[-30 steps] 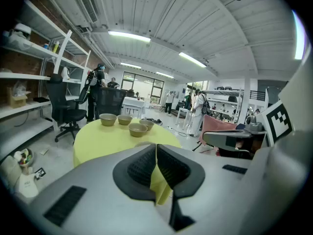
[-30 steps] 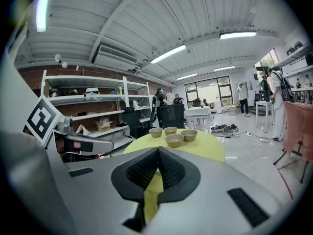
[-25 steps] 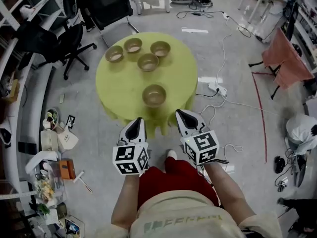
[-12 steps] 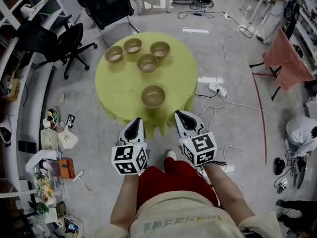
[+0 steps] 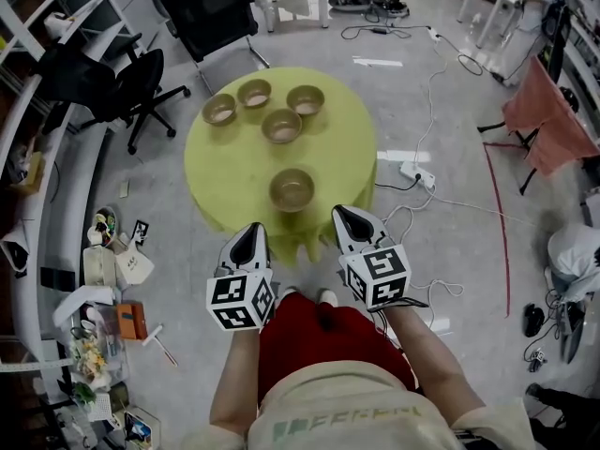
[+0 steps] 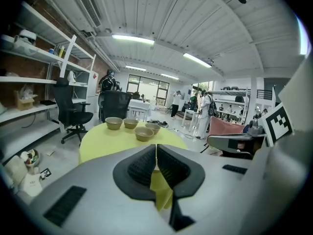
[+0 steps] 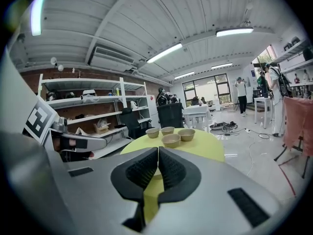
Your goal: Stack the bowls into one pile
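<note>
yellow-green table (image 5: 234, 162) bears 5 bowls (image 5: 292, 189), with left gripper (image 5: 254, 230) and right gripper (image 5: 343, 214) closed.

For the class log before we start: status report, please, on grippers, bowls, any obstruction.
Left gripper shut, empty; right gripper shut, empty; both short of the table. Five bowls, all separate, none stacked. Nothing in the way.

Table (image 5: 234, 172): round, draped in a yellow-green cloth that hangs over its edge.
Office chairs: one black chair (image 5: 141, 78) just left of the table, another (image 5: 211, 7) beyond it.
Power strip (image 5: 413, 170): white, on the grey floor right of the table, with cables trailing away.
Red cloth (image 5: 541, 122): hung over a stand, far right.
Shelves (image 5: 42, 12): white, along the left wall.
Orange box (image 5: 129, 319): among floor clutter, lower left.
</note>
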### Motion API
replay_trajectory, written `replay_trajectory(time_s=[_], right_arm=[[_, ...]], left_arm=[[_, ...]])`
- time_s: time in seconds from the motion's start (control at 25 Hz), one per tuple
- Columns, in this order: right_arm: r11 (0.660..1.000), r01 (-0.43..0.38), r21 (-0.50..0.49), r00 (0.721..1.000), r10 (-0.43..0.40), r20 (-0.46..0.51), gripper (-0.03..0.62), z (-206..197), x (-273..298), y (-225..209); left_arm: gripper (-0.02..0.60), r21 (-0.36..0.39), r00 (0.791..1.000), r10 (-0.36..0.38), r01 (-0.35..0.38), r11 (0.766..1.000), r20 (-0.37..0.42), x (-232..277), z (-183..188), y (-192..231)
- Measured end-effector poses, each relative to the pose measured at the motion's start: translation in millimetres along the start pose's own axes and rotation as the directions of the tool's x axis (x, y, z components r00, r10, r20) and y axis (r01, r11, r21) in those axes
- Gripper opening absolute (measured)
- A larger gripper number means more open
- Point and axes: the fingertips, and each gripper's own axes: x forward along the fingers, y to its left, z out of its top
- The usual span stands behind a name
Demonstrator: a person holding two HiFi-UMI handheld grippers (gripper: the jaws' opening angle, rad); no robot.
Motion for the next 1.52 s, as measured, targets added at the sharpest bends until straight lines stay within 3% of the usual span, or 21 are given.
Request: replay_trajectory(time_s=[0.36,1.0,1.28,1.52], right_arm=[[1.000,-0.008,0.008,1.000,0.008,-0.020,0.037,4,34,-3],[0.995,0.096,0.036,0.985,-0.089,-0.146,0.037,0,129,-36],[0.986,0.146,0.084,0.973,-0.128,-0.191,0.037,-2,165,-51],[0.981,0.170,0.093,0.948,-0.138,-0.286,0.037,-20,166,-58]], left_arm=[[0.025,-0.006,1.000,0.003,-0.003,1.000,-0.018,27,5,22],[0.025,-0.032,0.982,-0.144,0.141,0.989,-0.126,128,14,62],[0.025,-0.023,0.955,-0.234,0.233,0.972,-0.183,172,21,73],[0.025,-0.033,0.909,-0.321,0.324,0.946,-0.268,198,11,64]])
